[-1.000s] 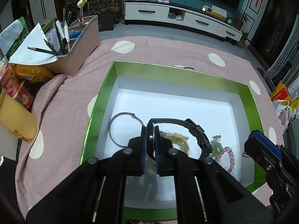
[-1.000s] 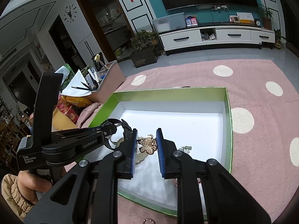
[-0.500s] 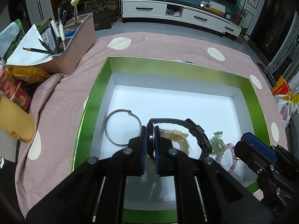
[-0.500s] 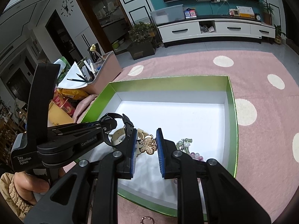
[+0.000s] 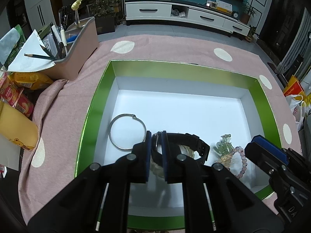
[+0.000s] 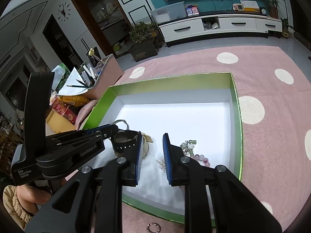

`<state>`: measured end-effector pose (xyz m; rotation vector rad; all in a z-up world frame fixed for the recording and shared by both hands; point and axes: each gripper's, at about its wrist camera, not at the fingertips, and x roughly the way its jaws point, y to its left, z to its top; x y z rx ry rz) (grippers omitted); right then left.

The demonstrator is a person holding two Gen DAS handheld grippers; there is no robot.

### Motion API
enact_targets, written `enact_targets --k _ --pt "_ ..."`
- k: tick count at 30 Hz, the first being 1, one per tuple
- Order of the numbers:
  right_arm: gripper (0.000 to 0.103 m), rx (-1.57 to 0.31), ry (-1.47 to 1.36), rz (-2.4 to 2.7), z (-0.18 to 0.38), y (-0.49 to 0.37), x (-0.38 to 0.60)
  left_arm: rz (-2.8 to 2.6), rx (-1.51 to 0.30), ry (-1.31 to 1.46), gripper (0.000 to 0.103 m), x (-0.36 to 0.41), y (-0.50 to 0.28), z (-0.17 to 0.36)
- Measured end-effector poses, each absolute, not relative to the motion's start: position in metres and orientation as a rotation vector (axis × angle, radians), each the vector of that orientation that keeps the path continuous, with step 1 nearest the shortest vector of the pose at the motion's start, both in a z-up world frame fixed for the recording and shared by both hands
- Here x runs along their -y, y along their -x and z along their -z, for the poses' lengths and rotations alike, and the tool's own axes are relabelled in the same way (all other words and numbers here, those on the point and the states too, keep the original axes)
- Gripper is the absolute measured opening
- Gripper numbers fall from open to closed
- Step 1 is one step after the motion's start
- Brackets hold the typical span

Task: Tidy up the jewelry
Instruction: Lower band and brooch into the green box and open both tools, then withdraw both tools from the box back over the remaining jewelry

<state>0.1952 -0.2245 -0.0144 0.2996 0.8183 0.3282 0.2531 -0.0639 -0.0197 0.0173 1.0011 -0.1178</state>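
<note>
A green box (image 5: pixel 101 95) with a white floor lies on the pink cloth; it also shows in the right wrist view (image 6: pixel 236 104). My left gripper (image 5: pixel 156 141) is shut on a black watch (image 5: pixel 194 141), low inside the box over a cream bangle (image 6: pixel 145 145). My right gripper (image 6: pixel 151 151) is open and empty. A gold butterfly brooch (image 6: pixel 161 162) lies on the box floor between its fingers. A silver bangle (image 5: pixel 127 131), a green pendant (image 5: pixel 223 145) and a pink bead bracelet (image 5: pixel 242 162) lie in the box.
A pink desk organizer (image 5: pixel 77 54) with pens and paper stands at the far left. Snack packs (image 5: pixel 13 97) lie left of the cloth. A small ring (image 6: pixel 153 228) lies on the cloth in front of the box.
My right gripper has opened and let go of the butterfly brooch, which now lies on the box floor. My left gripper has lowered with the watch.
</note>
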Motion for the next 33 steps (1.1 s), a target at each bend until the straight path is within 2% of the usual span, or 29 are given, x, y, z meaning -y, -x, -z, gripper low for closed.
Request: enact_targets --k 4,8,10,13,16,17,21,28,33 --pt "0.028 -0.811 -0.312 -0.324 0.011 -0.193 0.229 0.115 -0.996 -0.024 0.014 0.064 -0.25 0.017" --pt "0.035 -0.799 -0.323 -0.322 0.007 -0.188 0.233 0.116 -0.987 -0.026 0.033 0.064 -0.247 0.012" --pt "0.041 -0.792 -0.327 -0.318 0.005 -0.185 0.234 0.118 -0.98 -0.027 0.037 0.064 -0.244 0.009" --pt "0.044 -0.779 -0.333 -0.315 -0.001 -0.179 0.237 0.123 -0.964 -0.03 0.047 0.065 -0.239 0.002" --pt "0.054 -0.764 -0.33 -0.303 -0.007 -0.171 0.24 0.123 -0.943 -0.042 0.061 0.065 -0.232 -0.005" --pt "0.057 -0.759 -0.327 -0.296 -0.01 -0.168 0.241 0.123 -0.936 -0.043 0.07 0.065 -0.229 -0.008" --pt "0.069 -0.751 -0.318 -0.276 -0.016 -0.156 0.245 0.124 -0.913 -0.061 0.085 0.066 -0.216 -0.018" --pt "0.08 -0.752 -0.316 -0.245 -0.021 -0.134 0.253 0.129 -0.883 -0.098 0.095 0.068 -0.19 -0.029" --pt "0.082 -0.749 -0.332 -0.239 -0.023 -0.116 0.259 0.14 -0.864 -0.106 0.097 0.071 -0.169 -0.036"
